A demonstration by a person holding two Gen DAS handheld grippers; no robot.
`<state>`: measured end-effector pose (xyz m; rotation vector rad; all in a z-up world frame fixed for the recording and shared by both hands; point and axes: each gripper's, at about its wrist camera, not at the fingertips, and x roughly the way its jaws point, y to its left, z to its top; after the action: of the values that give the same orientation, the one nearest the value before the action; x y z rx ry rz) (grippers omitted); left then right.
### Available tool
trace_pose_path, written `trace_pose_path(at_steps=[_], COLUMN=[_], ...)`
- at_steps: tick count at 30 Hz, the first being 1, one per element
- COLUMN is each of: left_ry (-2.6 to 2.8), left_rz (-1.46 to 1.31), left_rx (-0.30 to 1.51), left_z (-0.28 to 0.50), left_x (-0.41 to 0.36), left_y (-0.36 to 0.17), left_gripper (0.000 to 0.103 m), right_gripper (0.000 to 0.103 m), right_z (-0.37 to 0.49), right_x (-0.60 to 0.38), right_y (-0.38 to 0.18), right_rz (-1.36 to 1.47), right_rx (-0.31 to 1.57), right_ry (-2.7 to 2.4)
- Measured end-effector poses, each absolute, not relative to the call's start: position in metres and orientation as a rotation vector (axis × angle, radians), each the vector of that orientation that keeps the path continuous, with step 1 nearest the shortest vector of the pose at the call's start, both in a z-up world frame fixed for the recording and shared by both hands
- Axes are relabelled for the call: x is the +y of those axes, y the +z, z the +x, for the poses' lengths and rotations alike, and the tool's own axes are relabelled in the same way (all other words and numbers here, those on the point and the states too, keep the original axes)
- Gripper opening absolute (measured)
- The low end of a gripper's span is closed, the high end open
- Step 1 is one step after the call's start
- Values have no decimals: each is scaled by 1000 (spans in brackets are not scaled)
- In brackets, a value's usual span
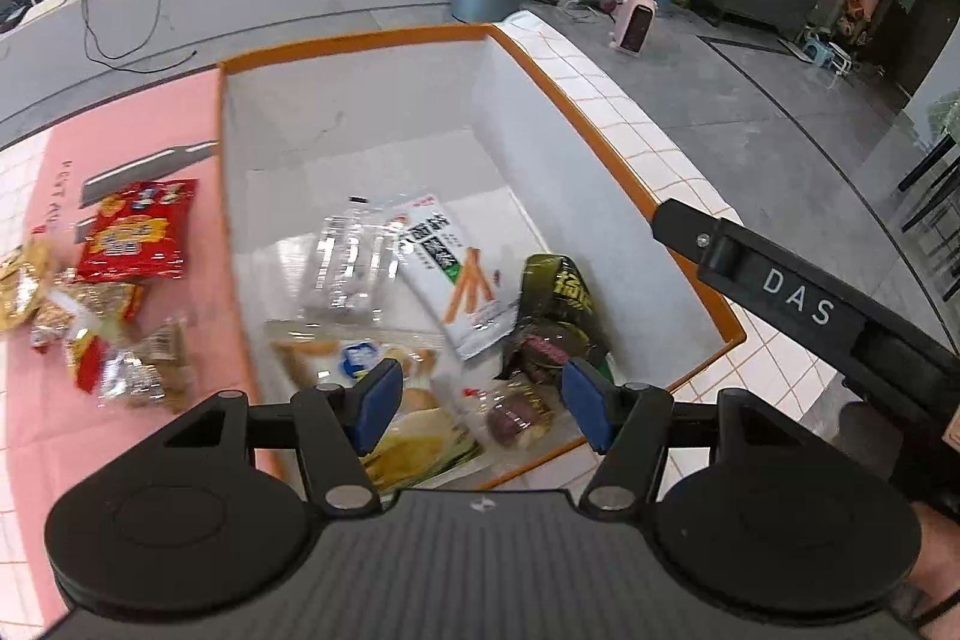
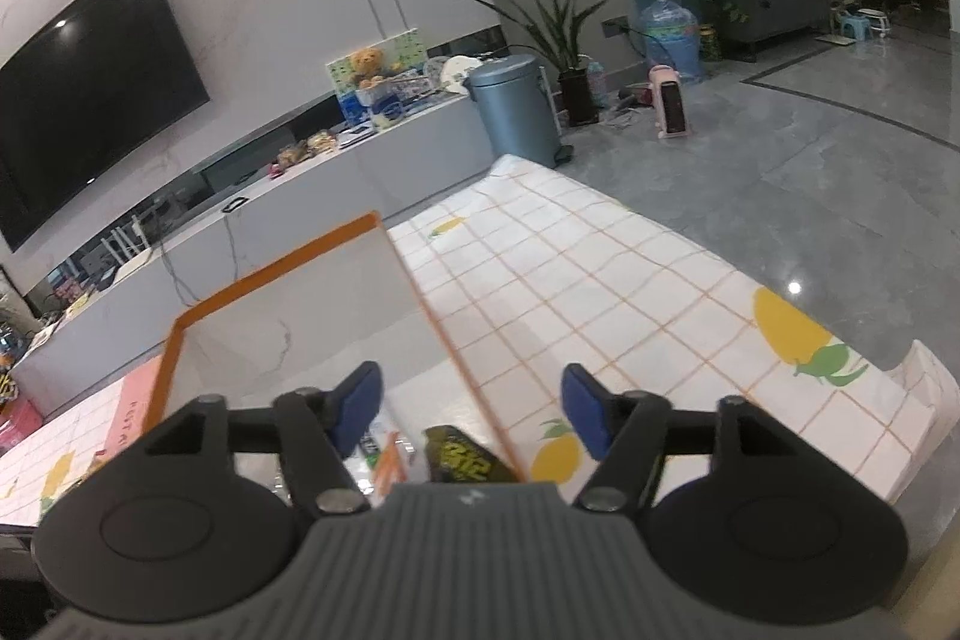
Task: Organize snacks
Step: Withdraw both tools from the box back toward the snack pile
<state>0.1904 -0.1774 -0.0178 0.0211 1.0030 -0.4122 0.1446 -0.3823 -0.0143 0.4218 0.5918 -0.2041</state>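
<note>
Presently: bench point(image 1: 624, 124), tiled-pattern cloth with a pink mat point(image 1: 120, 142) at left. Orange-rimmed white box point(image 1: 600, 112) on bench, holding breadstick packet point(image 1: 456, 268), clear packet point(image 1: 348, 256), dark green packet point(image 1: 558, 292) and others. Red snack bag point(image 1: 138, 232) and small wrapped snacks point(image 1: 138, 364) loose on mat. Left gripper point(image 1: 480, 400) over box, jaws apart, empty. Right gripper point(image 2: 474, 409) above box rim, jaws apart, empty.
</note>
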Motion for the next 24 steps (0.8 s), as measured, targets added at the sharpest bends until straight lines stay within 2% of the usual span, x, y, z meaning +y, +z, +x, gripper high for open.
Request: trace_pose_path(at_steps=[4,5,9,18,24], left_ry=[-380,-360,-311,-171,-123], left_rz=[8,-4,-17,-92,-190], left_rx=[978,970,969,926,901], left_z=[182,180,174,160,156], left_x=[-153,-144,-108,-10,52], left_y=[-4,-1,11,27,12], left_gripper=[72,72,73,76,77], right_gripper=[83,90,100,100,100], right_z=[143,142,141,139,125], right_x=[-367,-364,-344,-287,-241], right_y=[-5,-2,7,23,28], right_rz=[461,471,477,428,352], right_rx=[570,561,545,536,399], right_ry=[-85,-61,32,167,275])
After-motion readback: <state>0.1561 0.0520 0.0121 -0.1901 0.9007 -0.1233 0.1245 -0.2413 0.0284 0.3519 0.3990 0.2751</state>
